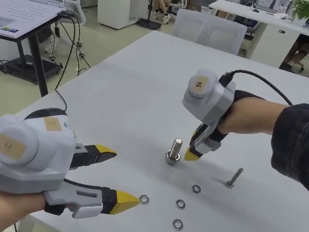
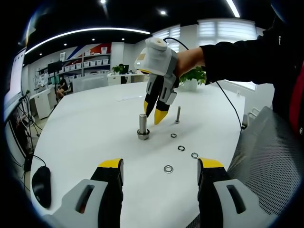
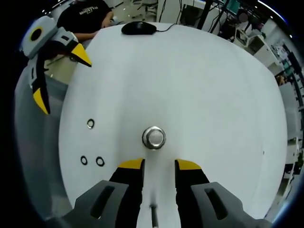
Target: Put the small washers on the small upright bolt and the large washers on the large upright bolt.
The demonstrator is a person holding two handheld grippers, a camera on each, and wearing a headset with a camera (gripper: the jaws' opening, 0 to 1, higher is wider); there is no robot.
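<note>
Both jaws on the left gripper (image 1: 115,175) are spread wide with nothing between them, down at the near-left of the head view over the table (image 1: 130,82). Four washers (image 1: 180,204) lie flat and loose just past it, all apart from each other. The leftmost washer (image 1: 144,199) sits right off the tip of the gripper's lower jaw, close enough that I can't say if they touch. Two more are to its right near the front edge, and the fourth is a bit further in. Right of that one is the small bolt (image 1: 234,178), which stands head-down in the left gripper view, well clear of both grippers. Next out is the big bolt (image 1: 174,150), upright about mid-table with a wider ring at its base. That could be a washer or just the bolt head, can't tell. The right gripper (image 3: 159,164) hangs just beside the big bolt on its right, tips pointing down near the base. Its jaws are parted by only a narrow gap and hold nothing. In the right gripper view the bolt sits just ahead of the tips, not between them. At the far end of the table there's a chair (image 1: 210,28).
</note>
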